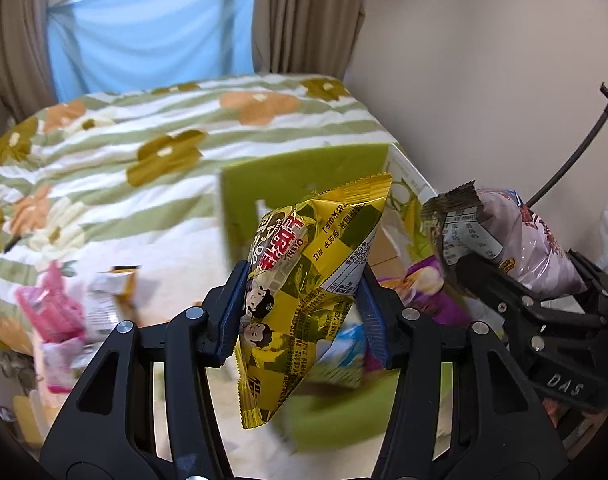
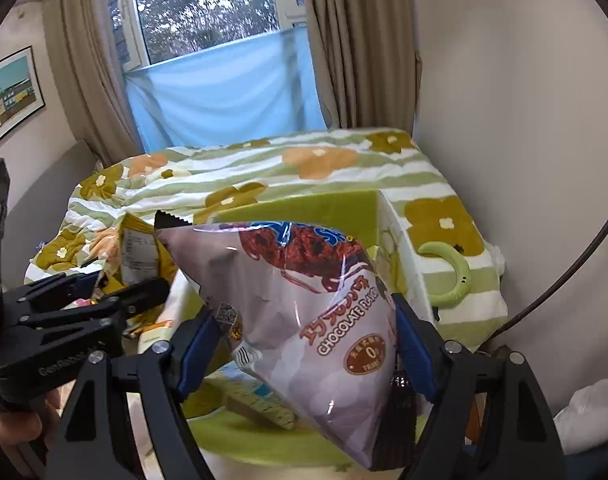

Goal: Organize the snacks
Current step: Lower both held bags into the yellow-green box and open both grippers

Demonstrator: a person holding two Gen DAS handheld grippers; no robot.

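My left gripper (image 1: pixel 304 308) is shut on a yellow snack bag (image 1: pixel 304 288) and holds it in the air over the green box (image 1: pixel 296 176). My right gripper (image 2: pixel 308 344) is shut on a pale mauve chocolate snack bag (image 2: pixel 304 312), also above the green box (image 2: pixel 304 208). The right gripper and its mauve bag (image 1: pixel 512 236) show at the right of the left wrist view. The left gripper (image 2: pixel 104 292) with the yellow bag (image 2: pixel 140 256) shows at the left of the right wrist view. Purple and blue packets (image 1: pixel 420 284) lie inside the box.
A bed with a flowered green-striped quilt (image 1: pixel 144 152) lies behind the box. Pink and white packets (image 1: pixel 64 312) lie loose at the left. A green ring (image 2: pixel 452 276) rests on the quilt at the right. A wall and a dark cable (image 2: pixel 564 280) stand on the right.
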